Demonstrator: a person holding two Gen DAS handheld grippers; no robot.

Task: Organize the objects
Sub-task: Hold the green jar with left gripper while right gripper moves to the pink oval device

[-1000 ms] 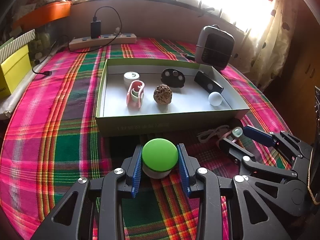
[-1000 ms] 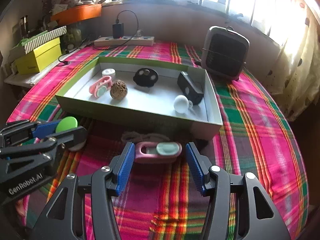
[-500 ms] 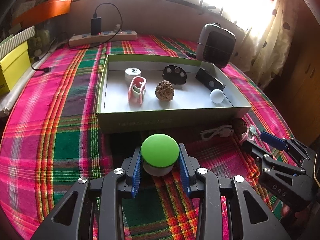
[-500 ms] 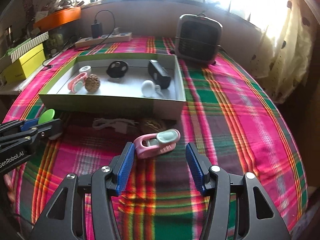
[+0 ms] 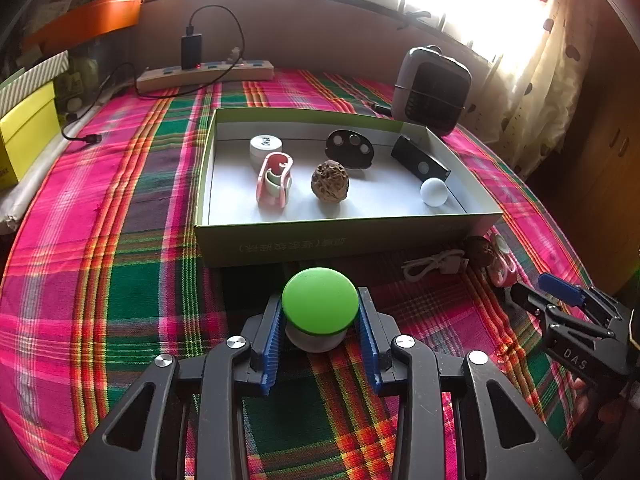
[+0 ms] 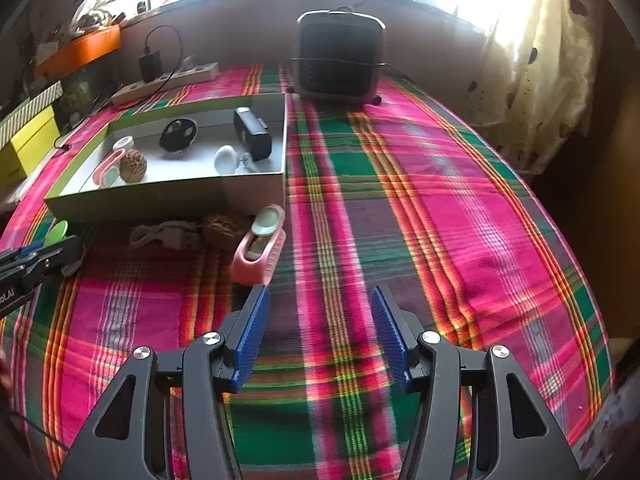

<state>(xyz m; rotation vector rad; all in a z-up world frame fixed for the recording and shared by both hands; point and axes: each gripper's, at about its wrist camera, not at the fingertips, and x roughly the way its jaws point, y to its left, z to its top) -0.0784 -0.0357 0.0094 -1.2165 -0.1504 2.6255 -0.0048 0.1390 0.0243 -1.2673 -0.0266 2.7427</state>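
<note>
My left gripper (image 5: 320, 328) is shut on a green-topped white round object (image 5: 319, 307), held just in front of the green-rimmed box (image 5: 340, 238). The box holds a pink clip (image 5: 274, 178), a walnut (image 5: 330, 181), a white ball (image 5: 433, 191), a black disc (image 5: 350, 149), a black remote (image 5: 419, 161) and a white cylinder (image 5: 265, 148). My right gripper (image 6: 318, 328) is open and empty over bare cloth. A pink clip (image 6: 260, 248), a walnut (image 6: 224, 230) and a white cable (image 6: 166, 235) lie by the box's near wall, left of and beyond my right gripper.
A small heater (image 6: 338, 62) stands behind the box at the right. A power strip (image 5: 204, 76) with a charger lies at the back. A yellow box (image 5: 24, 136) sits at the far left edge. Curtains hang on the right.
My right gripper has pulled back and swung right, away from the pink clip it was around. My left gripper has closed on the green-topped object and lifted it slightly.
</note>
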